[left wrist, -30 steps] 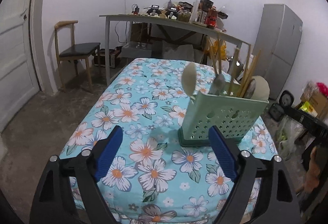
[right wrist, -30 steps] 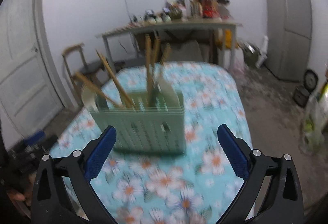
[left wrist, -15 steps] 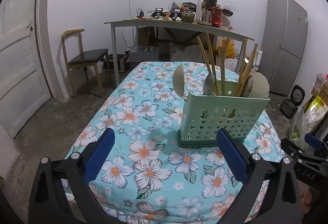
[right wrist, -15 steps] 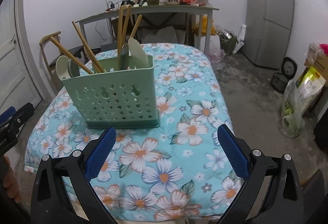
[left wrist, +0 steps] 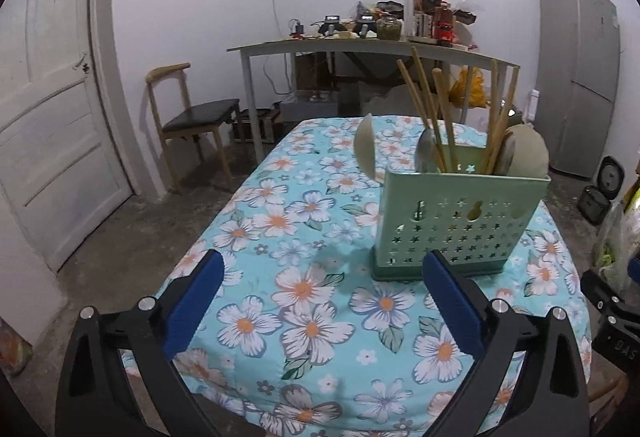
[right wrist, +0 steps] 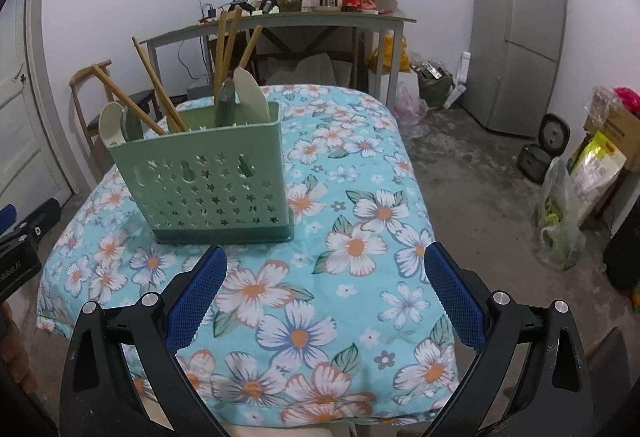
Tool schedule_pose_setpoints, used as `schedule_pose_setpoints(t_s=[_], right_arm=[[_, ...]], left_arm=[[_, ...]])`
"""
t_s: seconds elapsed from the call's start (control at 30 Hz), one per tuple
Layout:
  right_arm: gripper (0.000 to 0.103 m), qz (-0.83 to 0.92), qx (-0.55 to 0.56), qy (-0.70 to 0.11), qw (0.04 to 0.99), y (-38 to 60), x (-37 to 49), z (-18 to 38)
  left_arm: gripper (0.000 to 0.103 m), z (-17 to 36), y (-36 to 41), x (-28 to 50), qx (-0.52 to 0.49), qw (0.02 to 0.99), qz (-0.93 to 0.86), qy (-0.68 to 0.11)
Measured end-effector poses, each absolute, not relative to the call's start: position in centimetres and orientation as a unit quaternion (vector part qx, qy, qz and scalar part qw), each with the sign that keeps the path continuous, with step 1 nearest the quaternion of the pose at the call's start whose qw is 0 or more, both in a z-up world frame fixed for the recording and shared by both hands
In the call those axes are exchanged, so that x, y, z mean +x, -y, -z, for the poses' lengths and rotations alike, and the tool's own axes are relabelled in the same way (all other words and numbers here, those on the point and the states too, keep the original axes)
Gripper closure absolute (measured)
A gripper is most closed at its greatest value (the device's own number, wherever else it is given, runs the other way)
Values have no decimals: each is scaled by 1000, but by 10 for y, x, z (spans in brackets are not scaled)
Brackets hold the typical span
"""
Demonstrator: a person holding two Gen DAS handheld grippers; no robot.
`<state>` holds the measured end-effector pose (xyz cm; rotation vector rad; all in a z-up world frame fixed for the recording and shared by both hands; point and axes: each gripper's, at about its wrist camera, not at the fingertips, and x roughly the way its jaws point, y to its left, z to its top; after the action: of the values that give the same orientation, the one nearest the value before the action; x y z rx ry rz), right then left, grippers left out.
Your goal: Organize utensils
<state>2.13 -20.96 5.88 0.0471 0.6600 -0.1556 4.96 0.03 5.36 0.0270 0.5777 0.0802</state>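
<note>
A green perforated utensil holder stands upright on the floral tablecloth. It holds wooden chopsticks, a metal spoon and pale spoons. It also shows in the right wrist view, with chopsticks and a pale spatula. My left gripper is open and empty, hovering near the table's front edge. My right gripper is open and empty, to the right of the holder.
A cluttered grey table stands at the back wall, a wooden chair at left, a door far left. A grey fridge stands at right, with bags on the floor.
Both grippers have drawn back from the holder and steadied. The holder now sits further off in both views. Both stay open.
</note>
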Motion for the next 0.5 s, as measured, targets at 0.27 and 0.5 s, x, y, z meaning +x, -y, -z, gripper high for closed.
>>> schedule_pose_setpoints(t_s=[0.27,0.5], right_arm=[[8,81,36,-339,937,217,22,-55],[8,86,39,-337,937,222,23,-57]], left_arm=[[6,-48,-6,55,5,947,-58,-315],[6,-47,-14,55,-3,944,-82,-321]])
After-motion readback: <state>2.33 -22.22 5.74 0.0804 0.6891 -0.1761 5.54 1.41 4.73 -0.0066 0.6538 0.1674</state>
